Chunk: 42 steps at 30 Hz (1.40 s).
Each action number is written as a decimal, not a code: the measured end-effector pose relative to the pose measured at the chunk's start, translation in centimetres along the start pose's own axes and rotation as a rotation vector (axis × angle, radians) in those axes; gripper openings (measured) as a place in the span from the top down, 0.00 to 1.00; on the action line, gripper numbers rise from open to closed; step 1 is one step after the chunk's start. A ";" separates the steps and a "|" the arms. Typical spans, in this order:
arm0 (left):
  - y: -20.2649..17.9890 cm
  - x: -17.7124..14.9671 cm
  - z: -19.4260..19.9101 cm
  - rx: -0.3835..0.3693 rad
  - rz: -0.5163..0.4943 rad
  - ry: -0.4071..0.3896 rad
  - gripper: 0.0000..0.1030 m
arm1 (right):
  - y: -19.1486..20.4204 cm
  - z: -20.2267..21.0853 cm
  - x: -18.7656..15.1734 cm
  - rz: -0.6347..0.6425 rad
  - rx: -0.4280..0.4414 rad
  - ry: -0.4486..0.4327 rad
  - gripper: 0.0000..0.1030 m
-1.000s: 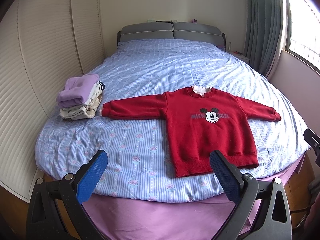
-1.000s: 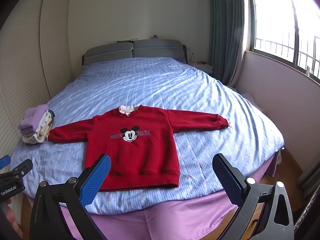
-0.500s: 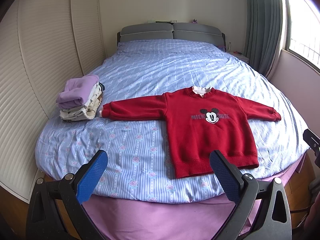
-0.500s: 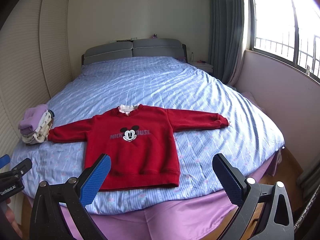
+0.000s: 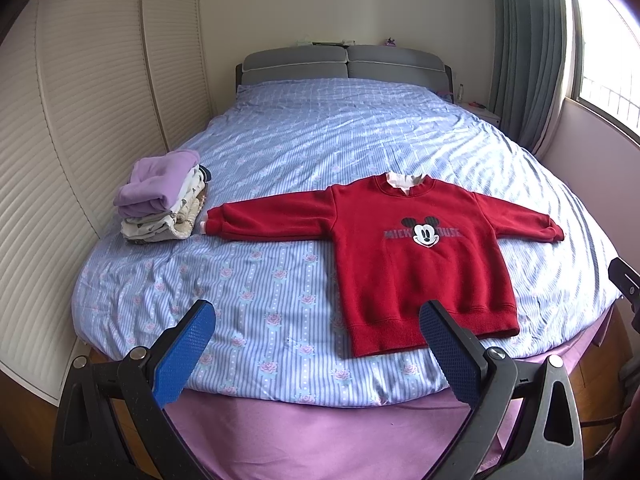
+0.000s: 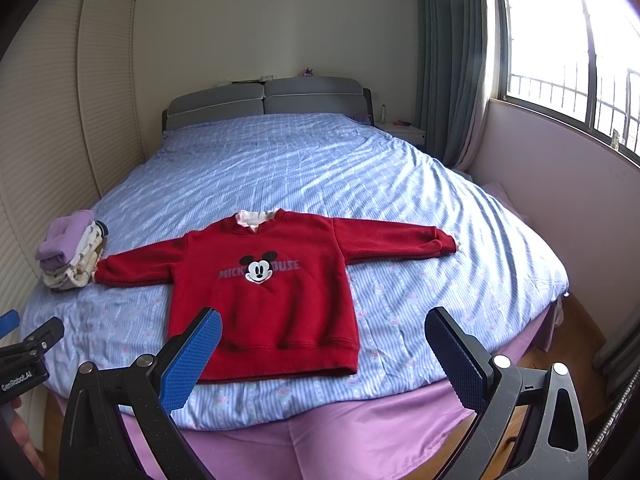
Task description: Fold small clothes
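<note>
A red Mickey Mouse sweatshirt [image 5: 416, 256] lies flat, sleeves spread, near the bed's [image 5: 320, 140] foot edge. Both the left gripper [image 5: 316, 354] and right gripper [image 6: 322, 354] hover above the foot edge, fingers wide apart, empty. Only the right view shows the window [image 6: 568, 48]; the folded pile [image 5: 164, 196] sits larger in the left.

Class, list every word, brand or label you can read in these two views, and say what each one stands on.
"MICK" and "OUSE": chest of the red sweatshirt, the middle letters covered by the mouse face.
"GenRobot.AI": body of the left gripper, at the right wrist view's left edge.
Nothing else readable.
</note>
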State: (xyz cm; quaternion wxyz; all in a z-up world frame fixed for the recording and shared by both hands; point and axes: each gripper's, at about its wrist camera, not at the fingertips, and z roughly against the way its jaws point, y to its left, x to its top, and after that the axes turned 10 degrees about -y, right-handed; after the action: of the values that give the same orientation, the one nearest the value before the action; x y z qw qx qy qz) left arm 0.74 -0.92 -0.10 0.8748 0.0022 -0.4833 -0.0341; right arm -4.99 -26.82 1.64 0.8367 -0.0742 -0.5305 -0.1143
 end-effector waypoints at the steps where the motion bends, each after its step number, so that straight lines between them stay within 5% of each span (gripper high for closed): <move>1: 0.0 0.1 0.0 0.000 0.000 0.000 0.00 | -0.1 0.0 -0.2 -0.001 0.000 0.001 0.01; 29: -1.4 1.0 -1.9 -0.002 0.006 -0.026 0.00 | -0.8 -1.6 0.5 -0.028 -0.019 -0.001 0.01; 42: -11.4 6.6 -6.6 -0.108 -0.044 -0.105 0.00 | -7.5 -6.7 4.0 -0.152 -0.072 -0.018 0.01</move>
State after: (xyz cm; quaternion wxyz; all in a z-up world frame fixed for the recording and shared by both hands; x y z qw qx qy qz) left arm 9.23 -12.86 1.55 0.8462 -0.0360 -0.5257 -0.0793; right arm 0.43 -36.13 2.43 0.8176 -0.0647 -0.5376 -0.1956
